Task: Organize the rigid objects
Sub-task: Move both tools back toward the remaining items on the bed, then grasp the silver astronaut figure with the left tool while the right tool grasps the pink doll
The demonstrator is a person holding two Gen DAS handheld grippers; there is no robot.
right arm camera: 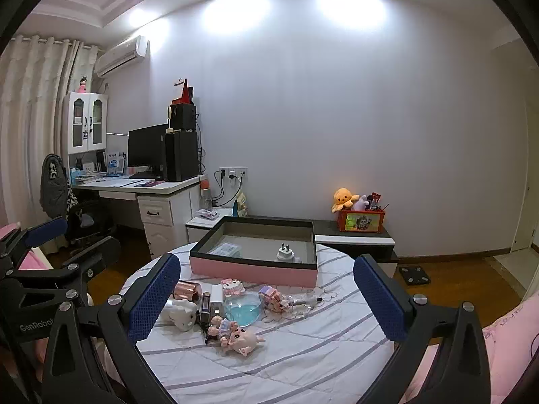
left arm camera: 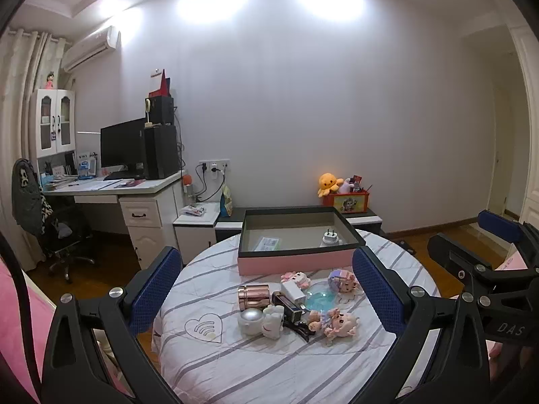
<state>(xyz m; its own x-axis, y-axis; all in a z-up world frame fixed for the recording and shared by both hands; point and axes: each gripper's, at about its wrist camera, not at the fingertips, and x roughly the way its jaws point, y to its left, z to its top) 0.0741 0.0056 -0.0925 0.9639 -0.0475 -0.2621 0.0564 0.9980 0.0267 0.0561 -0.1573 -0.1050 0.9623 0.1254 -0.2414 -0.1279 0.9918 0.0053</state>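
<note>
A pink box with a dark rim (left arm camera: 293, 264) (right arm camera: 252, 271) stands at the far side of a round, striped-cloth table (left arm camera: 235, 363) (right arm camera: 303, 353). Inside lie a white plug adapter (left arm camera: 330, 238) (right arm camera: 285, 252) and a small packet (left arm camera: 267, 244) (right arm camera: 227, 249). In front of it sits a cluster: copper tin (left arm camera: 254, 297) (right arm camera: 186, 291), silver jar (left arm camera: 252, 320), white figure (left arm camera: 273, 321) (right arm camera: 182, 314), pink doll (left arm camera: 338, 325) (right arm camera: 235, 335), blue dish (left arm camera: 320, 298) (right arm camera: 243, 309), block toys (left arm camera: 342, 281) (right arm camera: 273, 298). My left gripper (left arm camera: 267, 298) and right gripper (right arm camera: 267, 303) hang open above the table, holding nothing.
A desk (left arm camera: 111, 187) with a monitor (left arm camera: 123, 146) and a chair (left arm camera: 64, 232) stands at the left. A low cabinet (right arm camera: 353, 239) behind the table carries a red toy box (right arm camera: 361, 220) and a yellow plush (right arm camera: 344, 198). A black scale (right arm camera: 414, 275) lies on the wood floor.
</note>
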